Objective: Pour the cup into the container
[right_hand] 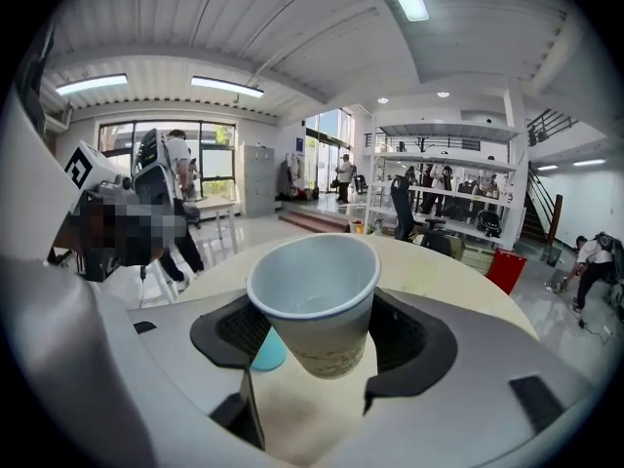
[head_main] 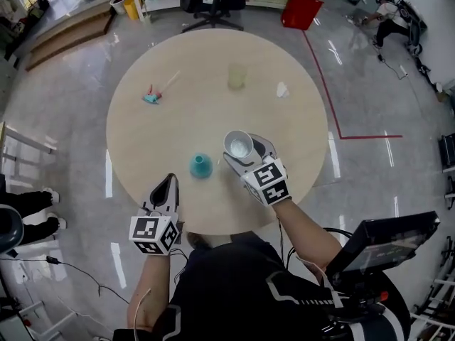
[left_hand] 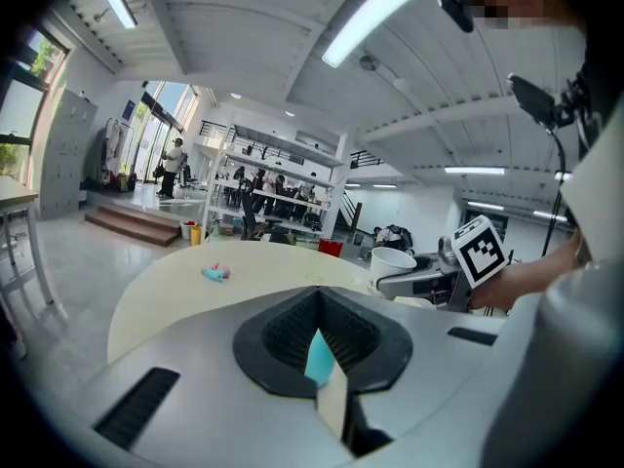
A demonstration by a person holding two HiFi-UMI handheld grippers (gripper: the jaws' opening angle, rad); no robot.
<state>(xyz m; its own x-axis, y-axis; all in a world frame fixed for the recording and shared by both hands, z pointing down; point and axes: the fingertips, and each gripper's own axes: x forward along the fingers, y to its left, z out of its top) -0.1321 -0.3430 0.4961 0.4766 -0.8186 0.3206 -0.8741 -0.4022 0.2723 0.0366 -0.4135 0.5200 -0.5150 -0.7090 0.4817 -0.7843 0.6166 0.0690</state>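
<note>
Paper cup (right_hand: 314, 295): upright, clamped between the jaws of the right gripper (head_main: 245, 155), held over the near-right part of the round table (head_main: 178, 62).
Teal container (head_main: 200, 165): flask-shaped, standing on the table just left of the cup, near the near edge.
Left gripper (head_main: 166, 185): jaws drawn together on nothing, at the near edge, pointing toward the container.
Far side: pale yellow cup (head_main: 237, 76); small teal object (head_main: 151, 97) toward the left edge.
</note>
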